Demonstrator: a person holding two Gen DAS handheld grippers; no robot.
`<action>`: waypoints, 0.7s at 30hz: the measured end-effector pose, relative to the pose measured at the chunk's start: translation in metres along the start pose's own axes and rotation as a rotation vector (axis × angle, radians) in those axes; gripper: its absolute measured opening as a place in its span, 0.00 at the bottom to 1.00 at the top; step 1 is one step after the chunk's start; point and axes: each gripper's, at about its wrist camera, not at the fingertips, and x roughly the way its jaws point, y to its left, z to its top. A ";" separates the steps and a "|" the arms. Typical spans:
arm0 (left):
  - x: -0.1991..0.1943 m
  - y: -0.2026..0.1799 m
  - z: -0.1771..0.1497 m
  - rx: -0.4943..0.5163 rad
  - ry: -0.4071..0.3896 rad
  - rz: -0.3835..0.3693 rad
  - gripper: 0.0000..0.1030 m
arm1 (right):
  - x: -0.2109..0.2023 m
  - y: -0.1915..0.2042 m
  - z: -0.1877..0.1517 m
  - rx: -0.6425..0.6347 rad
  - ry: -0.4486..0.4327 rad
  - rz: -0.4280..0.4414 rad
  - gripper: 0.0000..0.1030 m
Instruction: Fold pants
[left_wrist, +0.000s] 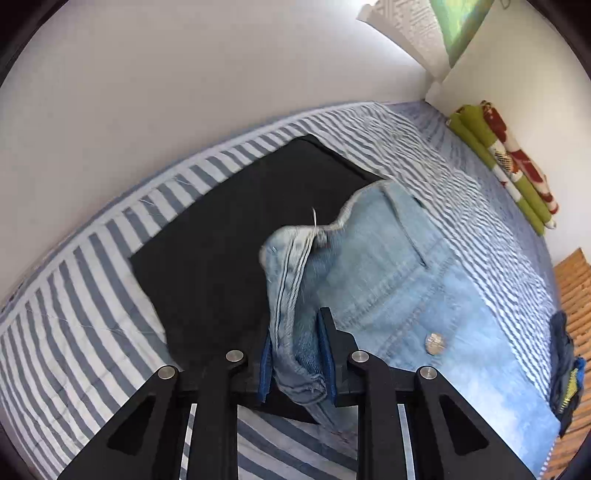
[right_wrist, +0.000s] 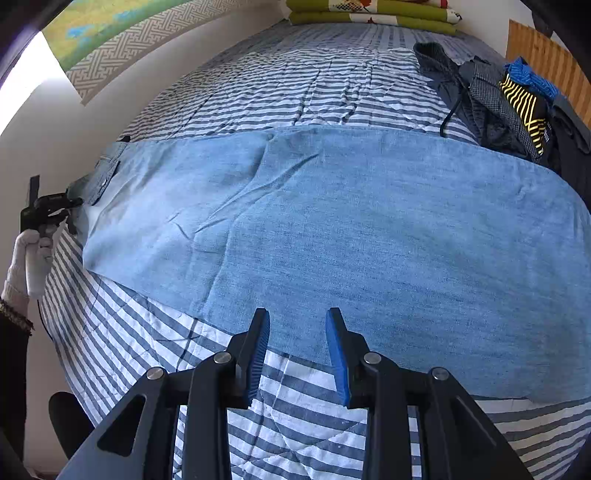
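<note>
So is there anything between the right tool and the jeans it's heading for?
Nothing visible. The right tool hangs open over the near edge of the jeans, with only bare striped bedcover beneath. The pile of clothes lies off on the far side.
</note>
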 end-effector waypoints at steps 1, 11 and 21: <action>0.008 0.009 0.001 -0.019 0.027 0.041 0.12 | 0.002 -0.002 0.000 0.002 0.002 0.008 0.28; -0.059 -0.034 -0.004 0.142 -0.096 -0.063 0.48 | 0.010 -0.028 0.014 0.001 -0.022 0.025 0.28; -0.014 -0.274 -0.080 0.500 0.193 -0.446 0.62 | 0.033 -0.005 0.126 -0.160 -0.046 0.095 0.37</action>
